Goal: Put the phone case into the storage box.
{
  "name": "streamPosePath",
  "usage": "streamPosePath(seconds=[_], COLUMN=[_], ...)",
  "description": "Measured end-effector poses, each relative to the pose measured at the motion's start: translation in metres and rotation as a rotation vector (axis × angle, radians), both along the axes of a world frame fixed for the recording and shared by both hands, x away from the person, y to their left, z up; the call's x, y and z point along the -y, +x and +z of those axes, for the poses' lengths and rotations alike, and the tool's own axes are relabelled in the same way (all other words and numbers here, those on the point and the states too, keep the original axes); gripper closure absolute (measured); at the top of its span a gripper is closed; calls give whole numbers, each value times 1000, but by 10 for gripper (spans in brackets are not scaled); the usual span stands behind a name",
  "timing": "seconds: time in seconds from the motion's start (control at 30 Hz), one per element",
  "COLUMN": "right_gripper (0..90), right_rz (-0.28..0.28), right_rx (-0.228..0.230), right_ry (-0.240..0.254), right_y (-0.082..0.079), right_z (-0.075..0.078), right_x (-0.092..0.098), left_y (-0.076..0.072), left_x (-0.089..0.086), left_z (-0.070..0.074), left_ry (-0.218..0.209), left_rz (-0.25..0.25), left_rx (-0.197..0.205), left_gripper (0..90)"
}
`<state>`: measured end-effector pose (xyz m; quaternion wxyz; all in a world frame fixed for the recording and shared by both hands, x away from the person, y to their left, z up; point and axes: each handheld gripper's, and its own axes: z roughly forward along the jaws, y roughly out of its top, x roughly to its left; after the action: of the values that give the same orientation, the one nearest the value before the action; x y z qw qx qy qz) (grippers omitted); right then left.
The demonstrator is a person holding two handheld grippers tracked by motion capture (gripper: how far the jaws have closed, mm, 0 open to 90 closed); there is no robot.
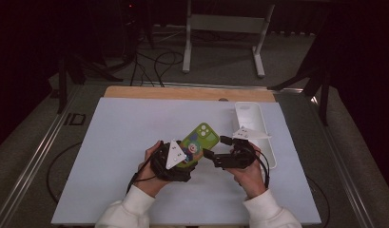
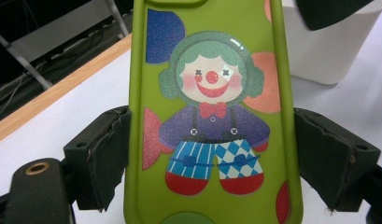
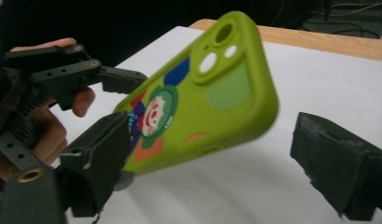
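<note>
My left gripper (image 2: 212,158) pinches the green clown phone case (image 2: 212,116) by its edges, lifted off the white table (image 1: 121,142). My right gripper (image 3: 216,172) stands spread around it, seemingly without contact. A white tray (image 1: 251,118) lies beyond.

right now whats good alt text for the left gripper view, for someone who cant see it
A lime-green phone case printed with a cartoon clown stands upright between the left gripper's two black jaws, which press on its long edges. Behind it lies a white table with a wooden edge, and a white tray sits at the upper right.
</note>
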<state>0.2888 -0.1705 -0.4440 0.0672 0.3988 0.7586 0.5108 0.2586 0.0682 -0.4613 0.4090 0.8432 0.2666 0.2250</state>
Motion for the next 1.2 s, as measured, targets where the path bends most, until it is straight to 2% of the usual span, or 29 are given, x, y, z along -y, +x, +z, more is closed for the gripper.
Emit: streamPosePath(seconds=[0.13,0.53,0.63,0.67,0.73,0.77,0.8,0.87,1.03,1.2], right_gripper=[170,175,209,260,277,332,332,416,593,795], right_rz=[21,34,45,64,68,71,71,75,96,107], right_rx=[-2,-45,-53,-62,-68,-86,-86,-114,-159,-159], right_ry=[20,52,59,65,74,110,110,150,177,178], right_y=[1,4,5,5,5,7,7,9,11,9], right_z=[1,-1,-1,-1,-1,-2,-2,-3,-5,-5], right_x=[-2,-5,-5,-6,-6,-6,-6,-3,-2,-5], left_y=[-1,-4,-4,-5,-6,-6,-6,-7,-9,-10], left_x=[2,8,9,9,10,10,10,9,11,17], left_z=[1,3,4,4,4,4,4,5,3,-2], left_ry=[-4,-10,-12,-12,-19,-23,-23,-25,-35,-2], left_rz=[-5,-20,-22,-24,-26,-27,-27,-31,-44,-55], left_rx=[1,11,13,15,19,20,20,25,33,31], left_gripper=[165,165,165,165,165,165,165,165,165,165])
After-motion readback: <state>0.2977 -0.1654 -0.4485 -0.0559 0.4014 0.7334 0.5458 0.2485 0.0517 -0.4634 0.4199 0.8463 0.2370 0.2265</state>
